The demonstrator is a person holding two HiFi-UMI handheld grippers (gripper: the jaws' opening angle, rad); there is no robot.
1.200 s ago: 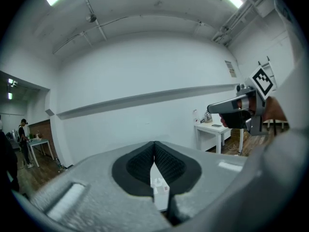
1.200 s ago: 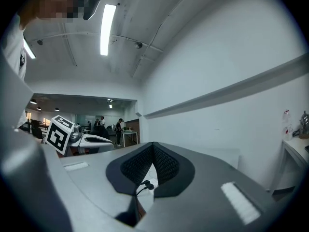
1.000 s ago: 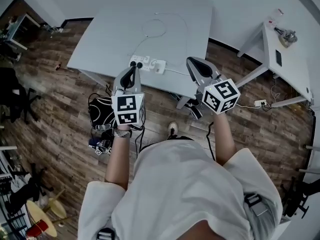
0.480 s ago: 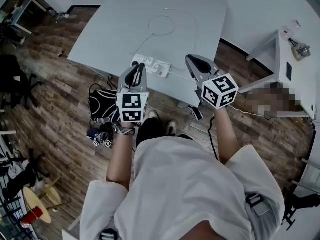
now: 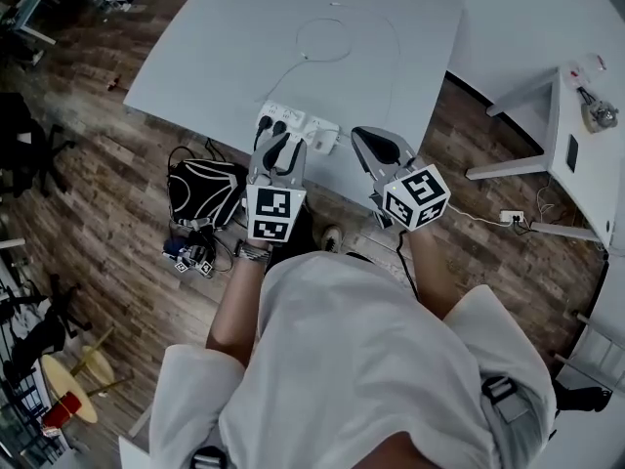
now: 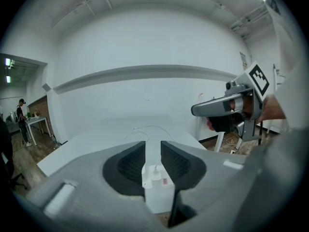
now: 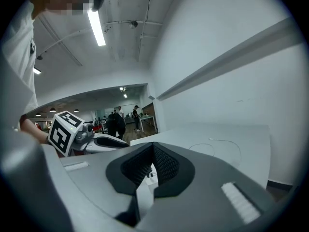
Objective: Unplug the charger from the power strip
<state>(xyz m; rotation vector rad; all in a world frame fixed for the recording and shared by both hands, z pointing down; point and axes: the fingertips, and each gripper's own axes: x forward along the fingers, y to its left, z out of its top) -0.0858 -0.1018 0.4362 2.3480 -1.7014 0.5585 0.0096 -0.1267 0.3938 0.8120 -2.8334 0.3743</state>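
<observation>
Grippers sit low over the near edge of a white table (image 5: 244, 47), one in each of the person's hands. The left gripper (image 5: 283, 145) has just been opening its jaws, which now stand a narrow gap apart with nothing pressed between the pads. In the left gripper view the white power strip (image 6: 157, 199) and the white charger (image 6: 155, 173) plugged into it show through that gap, just ahead of the tips. A small reddish label sits on the charger, too small to read. From the head view the power strip (image 5: 288, 123) lies at the table's near edge with dark plugs in it, and the charger (image 5: 327, 137) is at its right end. A thin white cable (image 5: 327, 39) loops across the tabletop beyond. The right gripper (image 5: 369, 143) hangs just right of the charger, not touching it, and the right gripper view shows its jaw tips together with nothing gripped. Each gripper carries a cube with black-and-white square markers, the left cube (image 5: 272, 215) and the right cube (image 5: 416, 198); these are patterns, not letters. A black bag (image 5: 203, 191) lies on the wooden floor beside the table.
</observation>
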